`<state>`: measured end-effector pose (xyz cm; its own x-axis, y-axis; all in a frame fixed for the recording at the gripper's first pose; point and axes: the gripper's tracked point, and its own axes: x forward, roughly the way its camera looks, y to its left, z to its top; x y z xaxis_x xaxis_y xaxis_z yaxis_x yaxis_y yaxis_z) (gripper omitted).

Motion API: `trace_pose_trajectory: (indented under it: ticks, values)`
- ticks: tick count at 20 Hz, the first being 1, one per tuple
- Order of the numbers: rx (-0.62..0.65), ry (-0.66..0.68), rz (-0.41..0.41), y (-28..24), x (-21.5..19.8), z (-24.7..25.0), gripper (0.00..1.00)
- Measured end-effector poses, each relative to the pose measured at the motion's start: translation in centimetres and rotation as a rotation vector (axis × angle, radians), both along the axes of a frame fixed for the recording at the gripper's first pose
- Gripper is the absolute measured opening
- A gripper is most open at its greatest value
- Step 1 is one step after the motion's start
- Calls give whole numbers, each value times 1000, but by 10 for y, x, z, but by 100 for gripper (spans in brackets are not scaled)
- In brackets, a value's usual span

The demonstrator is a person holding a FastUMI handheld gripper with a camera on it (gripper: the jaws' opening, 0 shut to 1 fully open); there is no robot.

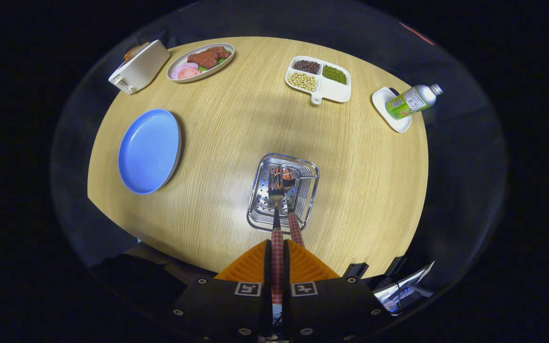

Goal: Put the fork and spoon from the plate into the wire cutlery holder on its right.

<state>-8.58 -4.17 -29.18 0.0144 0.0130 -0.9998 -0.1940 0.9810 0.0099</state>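
Holding the fork (277,224) clamped by its handle, gripper (277,259) hangs over the wire cutlery holder (309,190), spoon (292,209) already inside; release comes next.

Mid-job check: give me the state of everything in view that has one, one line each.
claw: shut on fork handle.
fork: upright, tines down in holder.
spoon: standing in holder.
wire cutlery holder: upright.
blue plate: empty.
bottle: capped, lying on a white dish.
divided dish: three sections filled, one empty.

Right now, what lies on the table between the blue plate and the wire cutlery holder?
Nothing: in the gripper view, bare wood separates the blue plate from the wire cutlery holder.
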Motion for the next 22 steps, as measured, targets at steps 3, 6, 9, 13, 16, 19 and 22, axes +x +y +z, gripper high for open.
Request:
trace_pose_trajectory:
  ticks: [3,6,9,13,16,19,22]
  values:
    - [10,42,-11,1,3,-5,10]
    - [23,93,-11,3,-1,-10,10]
    - [38,105,-26,5,0,-13,11]
    - [61,-1,-71,7,19,-5,14]
    - [109,-114,-153,11,38,9,26]
    - [155,-267,-202,14,62,35,45]
    - [197,-443,-252,15,85,72,66]
